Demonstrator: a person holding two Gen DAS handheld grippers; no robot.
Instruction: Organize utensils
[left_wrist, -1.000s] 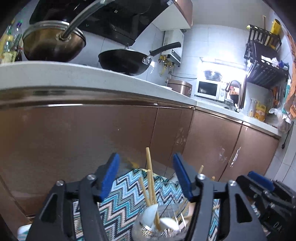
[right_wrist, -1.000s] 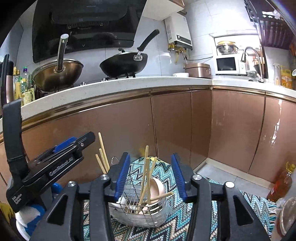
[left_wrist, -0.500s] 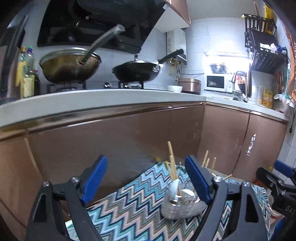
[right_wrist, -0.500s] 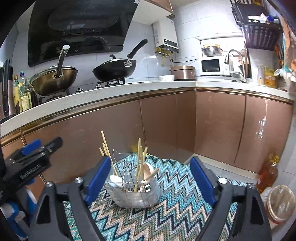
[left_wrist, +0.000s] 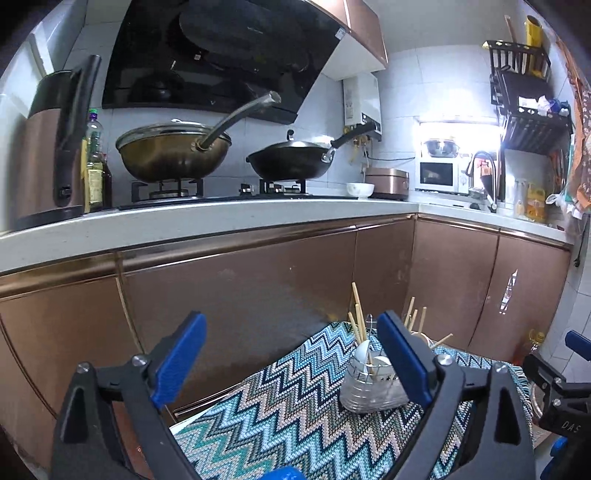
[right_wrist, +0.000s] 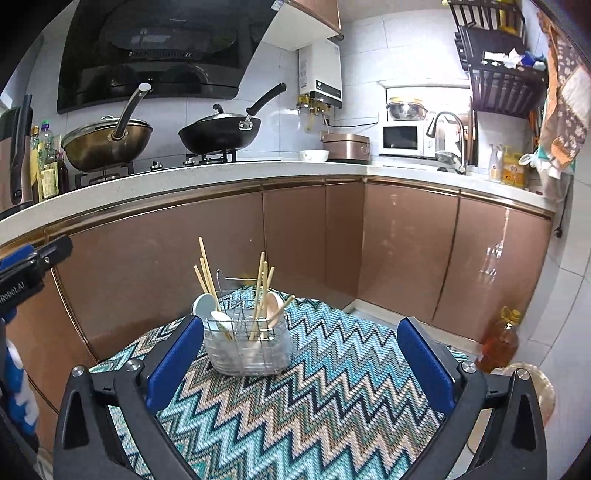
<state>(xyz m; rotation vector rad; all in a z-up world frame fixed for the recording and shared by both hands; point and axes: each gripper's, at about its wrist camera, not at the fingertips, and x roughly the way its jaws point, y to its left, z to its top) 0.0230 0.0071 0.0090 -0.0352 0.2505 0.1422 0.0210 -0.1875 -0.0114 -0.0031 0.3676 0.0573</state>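
Observation:
A wire utensil holder (right_wrist: 248, 349) in a clear tray stands on a zigzag-patterned cloth (right_wrist: 314, 398). It holds several wooden chopsticks (right_wrist: 207, 269) and white spoons (right_wrist: 205, 306), all upright. In the left wrist view the holder (left_wrist: 369, 387) sits right of centre, partly behind my right finger. My left gripper (left_wrist: 291, 362) is open and empty, back from the holder. My right gripper (right_wrist: 301, 360) is open wide and empty, with the holder beyond its left finger. The other gripper shows at the left edge (right_wrist: 26, 269).
Brown cabinet fronts (right_wrist: 295, 240) run close behind the cloth, under a white counter (right_wrist: 184, 184) with two woks. An oil bottle (right_wrist: 500, 339) and a round woven object (right_wrist: 535, 391) sit on the floor at the right.
Both grippers have pulled back and up from the holder and opened wider. The holder now looks smaller and farther away in both views.

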